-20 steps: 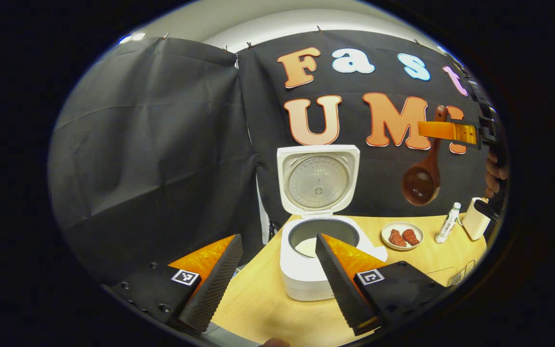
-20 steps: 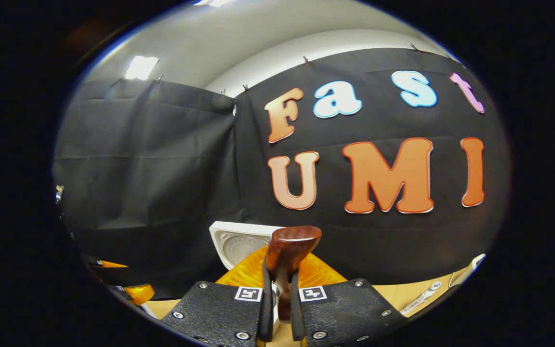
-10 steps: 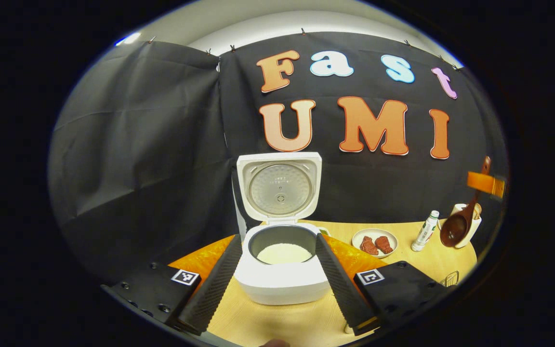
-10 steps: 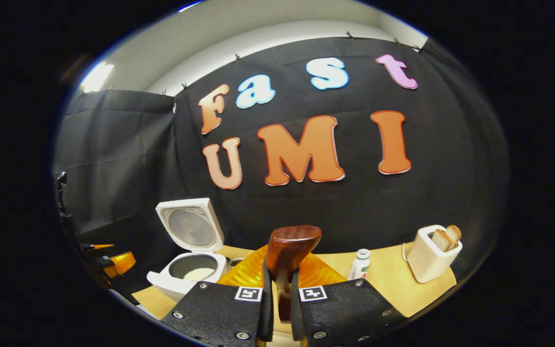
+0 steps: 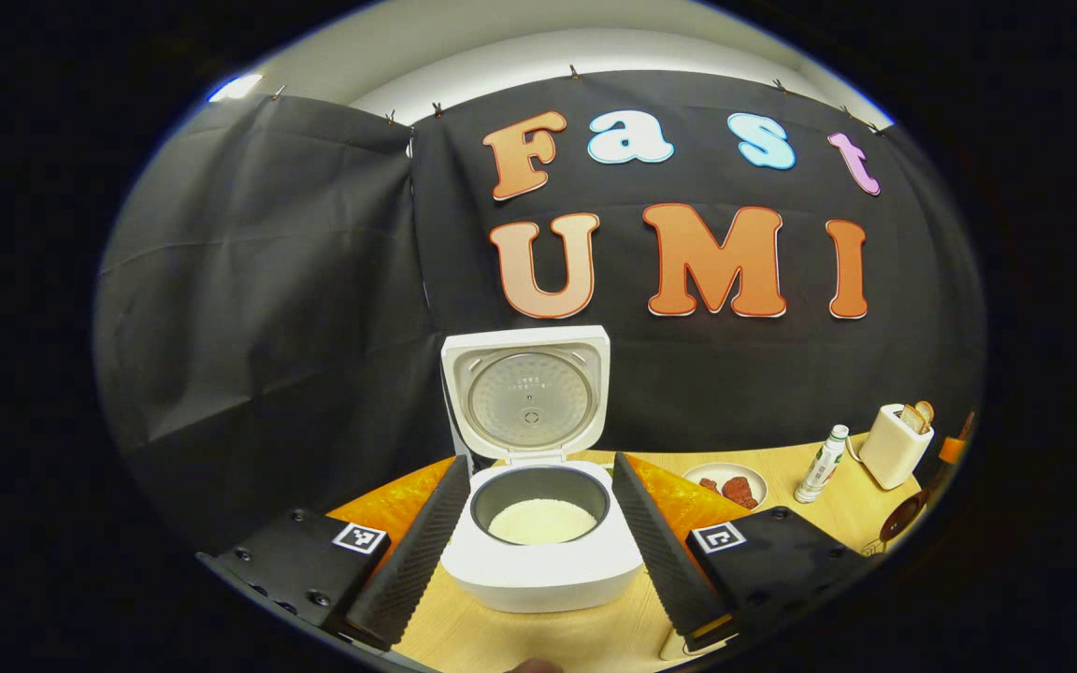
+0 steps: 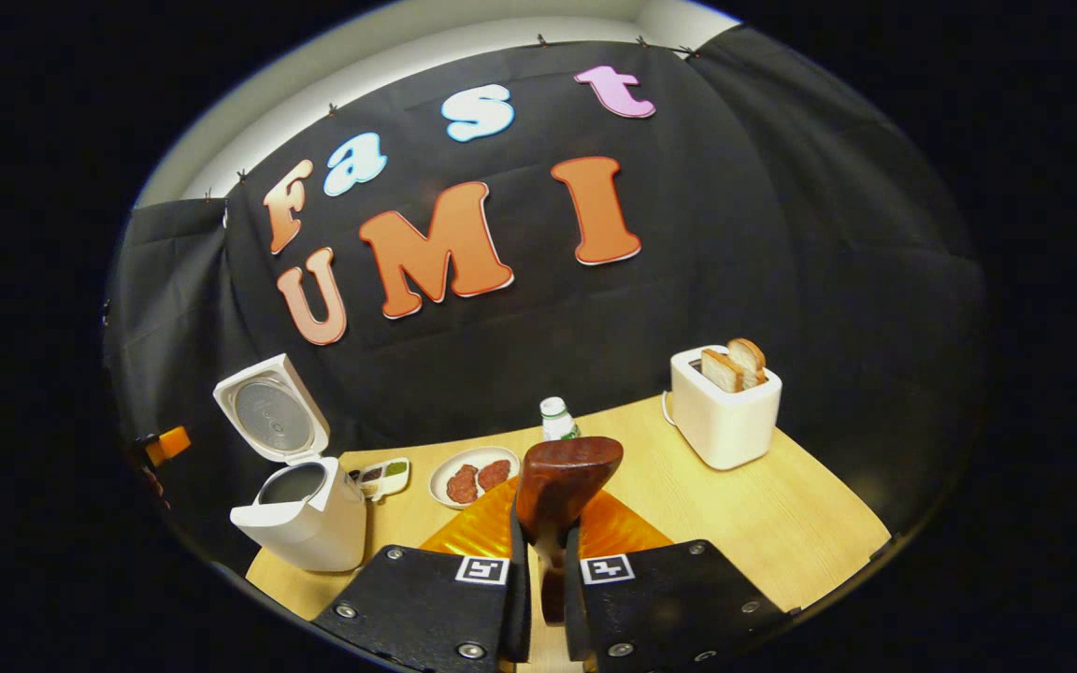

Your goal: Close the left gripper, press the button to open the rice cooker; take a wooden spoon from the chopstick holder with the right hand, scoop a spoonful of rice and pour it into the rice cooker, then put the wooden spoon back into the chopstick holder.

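The white rice cooker stands open on the wooden table, lid upright and white rice in its pot. My left gripper is open, its fingers framing the cooker from the near side and holding nothing. My right gripper is shut on the handle of the brown wooden spoon. The spoon's bowl hangs low at the far right in the left gripper view. From the right gripper view the cooker sits at the far left.
A plate of red meat pieces, a small condiment dish and a white bottle stand right of the cooker. A white toaster with bread slices is at the back right. The table edge runs close on the right.
My right gripper has carried the spoon from high beside the cooker's lid to low at the table's right, turning toward the toaster. My left gripper has shifted so the cooker is centred between its fingers.
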Available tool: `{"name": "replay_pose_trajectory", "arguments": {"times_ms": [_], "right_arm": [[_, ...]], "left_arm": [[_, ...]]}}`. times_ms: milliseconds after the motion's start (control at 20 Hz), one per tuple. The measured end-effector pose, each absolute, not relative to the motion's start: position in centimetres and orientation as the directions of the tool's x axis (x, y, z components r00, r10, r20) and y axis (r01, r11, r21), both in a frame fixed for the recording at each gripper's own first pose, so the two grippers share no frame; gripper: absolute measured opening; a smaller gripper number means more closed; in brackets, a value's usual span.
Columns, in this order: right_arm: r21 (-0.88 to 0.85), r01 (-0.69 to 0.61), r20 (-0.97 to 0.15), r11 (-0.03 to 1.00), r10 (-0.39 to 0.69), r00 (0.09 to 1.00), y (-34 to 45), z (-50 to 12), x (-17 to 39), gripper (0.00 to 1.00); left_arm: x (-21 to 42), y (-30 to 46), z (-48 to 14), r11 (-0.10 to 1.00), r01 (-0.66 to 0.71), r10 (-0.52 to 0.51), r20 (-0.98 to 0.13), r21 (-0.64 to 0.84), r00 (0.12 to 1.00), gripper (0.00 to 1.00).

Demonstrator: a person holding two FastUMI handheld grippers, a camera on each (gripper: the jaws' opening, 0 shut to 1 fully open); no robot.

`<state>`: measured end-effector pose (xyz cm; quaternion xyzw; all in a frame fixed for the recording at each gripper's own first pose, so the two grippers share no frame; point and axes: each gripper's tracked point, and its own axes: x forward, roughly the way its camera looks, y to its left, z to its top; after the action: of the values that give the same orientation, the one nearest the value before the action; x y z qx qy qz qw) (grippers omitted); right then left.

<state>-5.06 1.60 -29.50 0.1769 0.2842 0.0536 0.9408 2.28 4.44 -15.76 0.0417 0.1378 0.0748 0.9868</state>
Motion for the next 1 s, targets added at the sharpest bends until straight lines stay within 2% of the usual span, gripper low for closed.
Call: {"name": "replay_pose_trajectory", "arguments": {"times_ms": [150, 300, 400, 650, 800, 1000], "right_arm": [[0.352, 0.042, -0.568, 0.935, 0.178, 0.804, 0.9, -32.4, -6.9, 0.14], [0.364, 0.046, -0.561, 0.93, 0.179, 0.808, 1.0, -34.7, -7.5, 0.14], [0.386, 0.087, -0.606, 0.918, 0.181, 0.775, 1.1, -37.6, -8.5, 0.14], [0.409, 0.141, -0.622, 0.901, 0.163, 0.766, 1.0, -40.2, -9.9, 0.16], [0.422, 0.192, -0.655, 0.886, 0.151, 0.741, 0.8, -40.7, -10.9, 0.19], [0.31, 0.26, -0.731, 0.915, 0.054, 0.68, -1.6, -42.2, -11.8, 0.22]], "left_arm": [[3.5, 4.9, -14.6, 0.984, -0.141, 0.163, -0.235, 0.108, 0.958, 1.0], [4.4, 5.7, -13.3, 0.983, -0.157, 0.175, -0.21, 0.1, 0.962, 1.0], [4.7, 6.3, -13.0, 0.982, -0.163, 0.178, -0.206, 0.091, 0.962, 1.0], [5.5, 8.8, -11.9, 0.978, -0.191, 0.203, -0.189, 0.08, 0.961, 1.0], [6.8, 9.3, -11.3, 0.983, -0.177, 0.181, -0.196, 0.039, 0.964, 1.0], [10.5, 10.8, -9.8, 0.983, -0.182, 0.185, -0.191, 0.033, 0.964, 1.0]]}}
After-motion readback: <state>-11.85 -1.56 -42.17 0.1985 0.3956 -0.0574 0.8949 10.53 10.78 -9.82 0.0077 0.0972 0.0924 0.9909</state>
